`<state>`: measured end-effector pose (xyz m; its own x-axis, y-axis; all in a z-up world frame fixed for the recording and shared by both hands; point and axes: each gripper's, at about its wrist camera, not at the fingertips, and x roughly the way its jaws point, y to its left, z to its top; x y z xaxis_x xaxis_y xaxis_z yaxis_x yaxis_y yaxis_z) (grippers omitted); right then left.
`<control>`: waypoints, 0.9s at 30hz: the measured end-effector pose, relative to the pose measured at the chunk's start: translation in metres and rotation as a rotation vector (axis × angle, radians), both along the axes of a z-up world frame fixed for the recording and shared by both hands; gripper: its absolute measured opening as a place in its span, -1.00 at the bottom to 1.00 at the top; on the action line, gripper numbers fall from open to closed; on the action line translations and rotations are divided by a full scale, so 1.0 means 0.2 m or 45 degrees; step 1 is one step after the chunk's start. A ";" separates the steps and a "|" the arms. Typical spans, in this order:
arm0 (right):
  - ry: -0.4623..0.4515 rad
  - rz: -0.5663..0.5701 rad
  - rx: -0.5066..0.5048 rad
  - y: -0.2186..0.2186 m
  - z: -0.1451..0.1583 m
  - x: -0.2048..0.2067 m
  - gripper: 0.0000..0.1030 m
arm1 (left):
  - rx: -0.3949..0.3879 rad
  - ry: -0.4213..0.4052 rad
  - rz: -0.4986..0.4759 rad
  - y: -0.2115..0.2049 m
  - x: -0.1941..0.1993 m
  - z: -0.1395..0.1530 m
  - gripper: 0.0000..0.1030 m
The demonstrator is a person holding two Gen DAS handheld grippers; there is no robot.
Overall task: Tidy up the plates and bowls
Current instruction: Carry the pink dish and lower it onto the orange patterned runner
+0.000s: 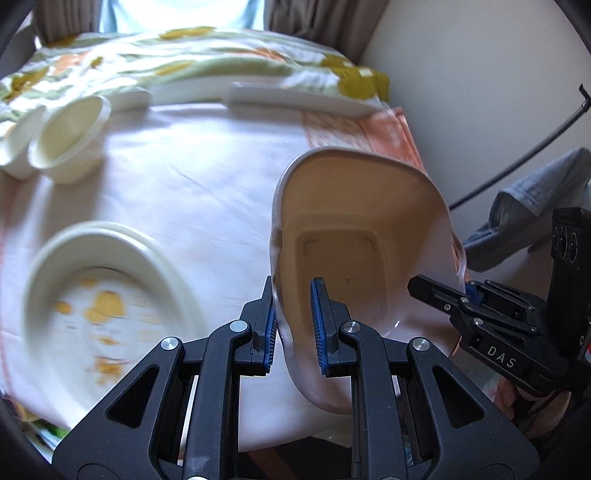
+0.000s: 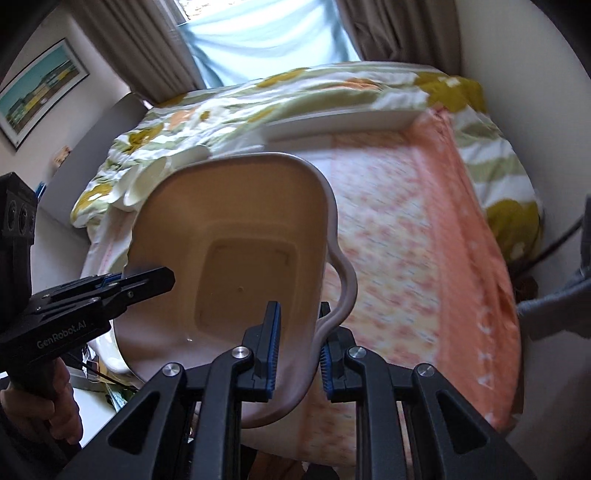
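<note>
A deep beige plastic dish with rounded square walls and a wavy rim (image 1: 354, 221) hangs tilted above the cloth-covered table (image 1: 192, 177), its open mouth facing the cameras. The left gripper (image 1: 293, 325) clamps one side wall, the right gripper (image 2: 297, 350) the opposite rim. Round white bowls (image 1: 70, 136) and a long white tray (image 1: 295, 98) sit farther back, before a curtained window (image 2: 266, 33).

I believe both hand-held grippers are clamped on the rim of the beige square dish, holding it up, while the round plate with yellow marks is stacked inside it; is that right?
Not quite: the round plate lies on the tablecloth, apart from the dish, as the left wrist view shows. Both the left hand-held gripper and the right hand-held gripper do clamp its rim.
</note>
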<state>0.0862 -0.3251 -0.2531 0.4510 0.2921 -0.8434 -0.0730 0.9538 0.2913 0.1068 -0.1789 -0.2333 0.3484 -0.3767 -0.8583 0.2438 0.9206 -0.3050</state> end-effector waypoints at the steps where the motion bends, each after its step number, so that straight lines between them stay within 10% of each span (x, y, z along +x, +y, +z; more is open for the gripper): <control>1: 0.004 -0.007 -0.001 -0.04 -0.02 0.00 -0.66 | 0.006 0.010 -0.005 -0.04 0.00 -0.03 -0.71; 21: 0.040 0.023 -0.037 -0.15 -0.17 0.08 -0.66 | 0.110 0.088 -0.004 -0.22 0.09 -0.21 -0.59; 23: 0.057 0.029 -0.059 -0.15 -0.18 0.08 -0.66 | 0.110 0.097 -0.009 -0.24 0.11 -0.21 -0.26; 25: 0.057 0.027 -0.067 -0.15 -0.19 0.08 -0.66 | 0.120 0.068 -0.006 -0.25 0.10 -0.19 0.67; 27: 0.053 0.026 -0.074 -0.16 -0.18 0.07 -0.61 | 0.132 0.011 0.001 -0.25 0.09 -0.14 0.82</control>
<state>0.0995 -0.3565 -0.2898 0.4094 0.2508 -0.8772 -0.0812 0.9677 0.2388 0.1251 -0.2294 -0.2620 0.3409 -0.2851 -0.8958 0.2411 0.9475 -0.2099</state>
